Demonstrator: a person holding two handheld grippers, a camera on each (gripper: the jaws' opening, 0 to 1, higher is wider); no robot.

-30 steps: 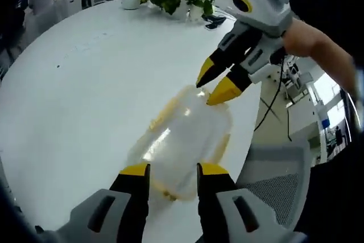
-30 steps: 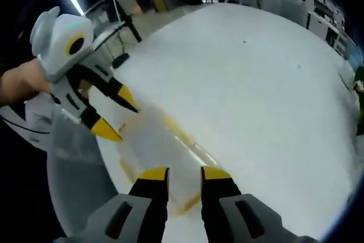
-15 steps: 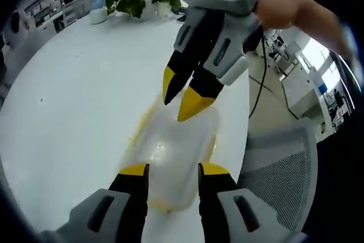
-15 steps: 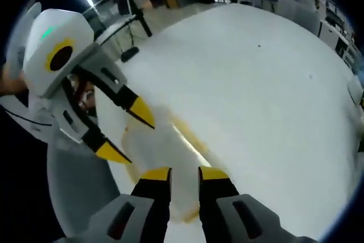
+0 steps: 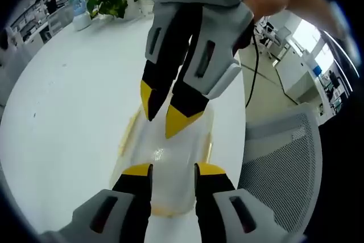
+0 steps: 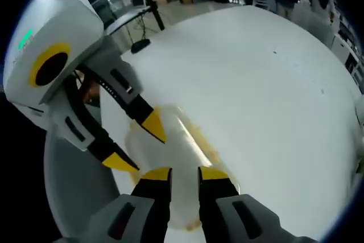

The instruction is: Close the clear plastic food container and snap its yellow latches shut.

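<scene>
The clear plastic food box with yellow edges (image 5: 165, 157) sits on the big round white table (image 5: 68, 95), close to the table's edge. Next to that edge is a grey office chair with a mesh back (image 5: 278, 163).

In the left gripper view, my left gripper (image 5: 172, 170) comes up from the bottom. Its two black jaws with yellow tips are a little apart, and there is nothing between them. They hang right over the near end of the box. I cannot tell if they touch it. My right gripper (image 5: 165, 115) comes down from the top, with its grey and white body and yellow tips. Its tips are a little apart too, and they point down at the far half of the box lid.

In the right gripper view, the box (image 6: 176, 152) looks blurry under my right gripper (image 6: 185, 173). The left gripper (image 6: 142, 146) reaches in from the left, with its yellow tips near the box's side.

A yellow strip (image 5: 128, 135) runs along one long side of the box. I cannot tell if the latches are snapped.

A green leafy plant in a white pot (image 5: 111, 1) stands at the far side of the table.
</scene>
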